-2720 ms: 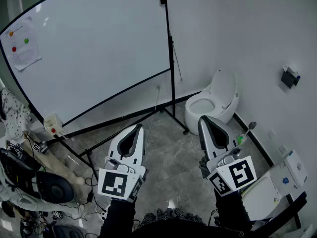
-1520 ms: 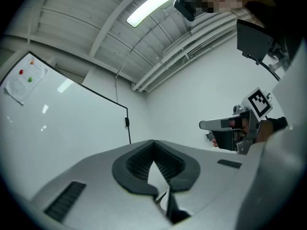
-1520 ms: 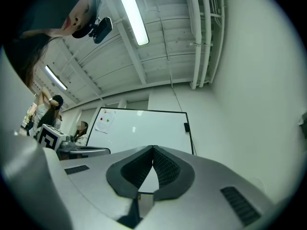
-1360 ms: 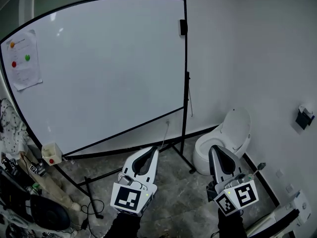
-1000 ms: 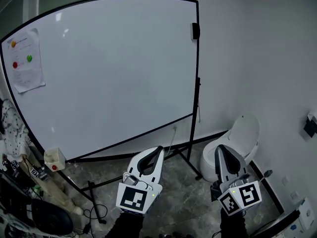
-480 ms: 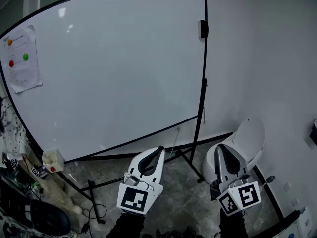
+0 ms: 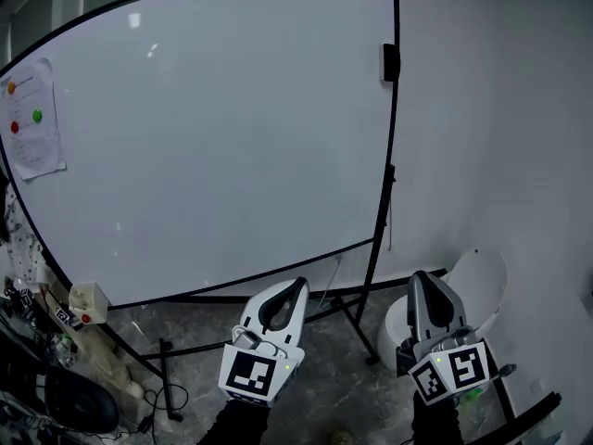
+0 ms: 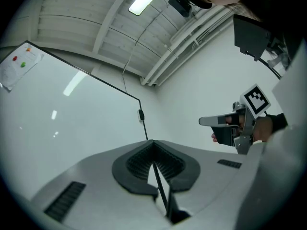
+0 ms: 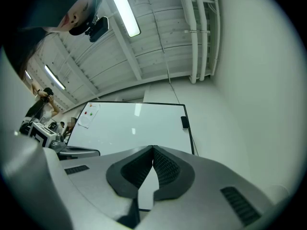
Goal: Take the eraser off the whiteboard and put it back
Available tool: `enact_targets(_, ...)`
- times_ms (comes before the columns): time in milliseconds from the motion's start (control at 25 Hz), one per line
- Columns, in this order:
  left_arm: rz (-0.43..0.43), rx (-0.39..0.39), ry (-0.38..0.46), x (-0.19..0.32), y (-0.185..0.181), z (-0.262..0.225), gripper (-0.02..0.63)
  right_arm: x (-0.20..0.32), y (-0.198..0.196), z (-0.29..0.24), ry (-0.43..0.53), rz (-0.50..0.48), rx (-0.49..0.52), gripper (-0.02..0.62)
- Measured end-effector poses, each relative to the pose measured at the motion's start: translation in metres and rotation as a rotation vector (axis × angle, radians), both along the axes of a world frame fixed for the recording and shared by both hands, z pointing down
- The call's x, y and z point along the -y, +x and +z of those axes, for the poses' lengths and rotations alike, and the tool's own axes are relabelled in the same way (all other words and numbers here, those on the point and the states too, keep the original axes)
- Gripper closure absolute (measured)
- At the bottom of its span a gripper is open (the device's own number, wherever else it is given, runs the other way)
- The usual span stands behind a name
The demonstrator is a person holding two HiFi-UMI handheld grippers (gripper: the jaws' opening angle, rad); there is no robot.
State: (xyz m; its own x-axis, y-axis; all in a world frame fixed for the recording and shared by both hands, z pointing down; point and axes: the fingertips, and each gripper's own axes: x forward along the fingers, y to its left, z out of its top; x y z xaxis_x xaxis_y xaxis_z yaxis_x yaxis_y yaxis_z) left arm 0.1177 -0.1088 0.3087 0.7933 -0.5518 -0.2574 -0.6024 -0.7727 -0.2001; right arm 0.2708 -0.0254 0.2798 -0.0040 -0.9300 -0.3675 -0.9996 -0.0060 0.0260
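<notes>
Showing only in the head view, a rounded white toilet stands beside the glossy black-framed whiteboard bearing a small black eraser; left gripper and right gripper, ribbed pads together, hold nothing

Both are the same build: the left gripper and the right gripper have smooth white-grey shells that taper to a rounded nose. Black ribbed pads line a teardrop-shaped cutout up front, and there are dark slotted vents further back on the shell. Each one carries a white cube printed with black square markers. The left one also has a thin pale wire loop just ahead of its cube. The sleeves look dark, pretty much black.
</notes>
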Motion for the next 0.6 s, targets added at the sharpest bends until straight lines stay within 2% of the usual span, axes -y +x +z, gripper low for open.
enact_targets(320, -0.093, 0.001, -0.014, 0.028, 0.042, -0.004, 0.601, 0.04, 0.054, -0.005, -0.009, -0.079, -0.005, 0.586)
enact_targets(600, -0.181, 0.023, -0.028, 0.048, 0.06, 0.004, 0.601, 0.065, 0.086, 0.004, -0.026, -0.134, 0.002, 0.586)
